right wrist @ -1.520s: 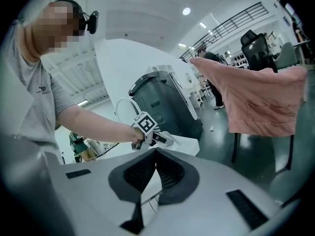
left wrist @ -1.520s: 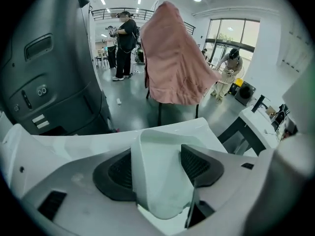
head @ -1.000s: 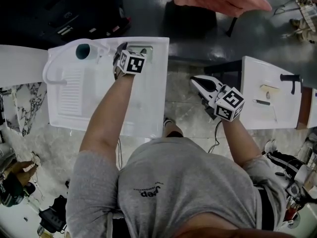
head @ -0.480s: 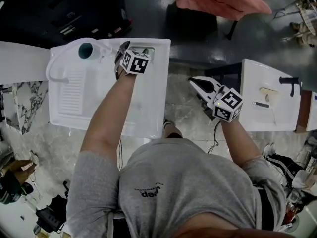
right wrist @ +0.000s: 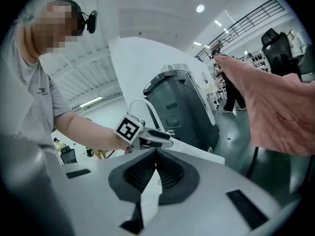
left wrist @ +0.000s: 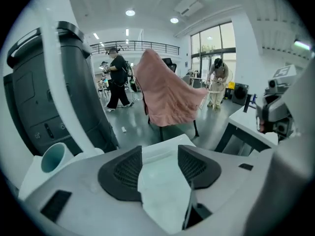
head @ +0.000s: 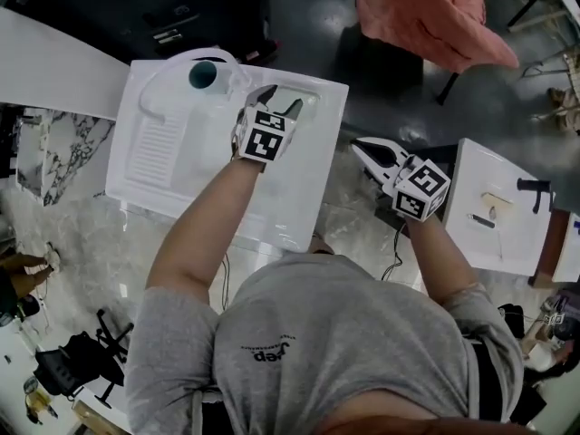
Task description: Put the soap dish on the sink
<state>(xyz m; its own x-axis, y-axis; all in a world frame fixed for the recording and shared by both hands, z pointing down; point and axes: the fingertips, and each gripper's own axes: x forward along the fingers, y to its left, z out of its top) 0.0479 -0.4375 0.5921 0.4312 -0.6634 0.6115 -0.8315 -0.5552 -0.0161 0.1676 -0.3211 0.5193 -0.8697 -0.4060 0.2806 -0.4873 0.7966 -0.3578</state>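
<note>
The white soap dish (head: 306, 100) lies at the back right corner of the white sink (head: 181, 170), next to the washboard ribs. My left gripper (head: 282, 103) hovers just above and to the left of the dish. Its jaws are closing with nothing between them; in the left gripper view (left wrist: 160, 154) only the white sink corner shows through the gap. My right gripper (head: 370, 152) hangs in the air to the right of the sink, over the floor. It is shut and empty (right wrist: 156, 157).
A teal round opening (head: 203, 75) and a white hose loop (head: 156, 87) sit at the sink's back left. A pink cloth (head: 426, 16) drapes over a chair beyond. A second white counter (head: 494, 216) stands at the right and a dark grey machine (head: 136, 7) behind the sink.
My left gripper has lifted off the sink's back right corner and its jaws have narrowed, leaving the soap dish there. The right gripper has shifted a little.
</note>
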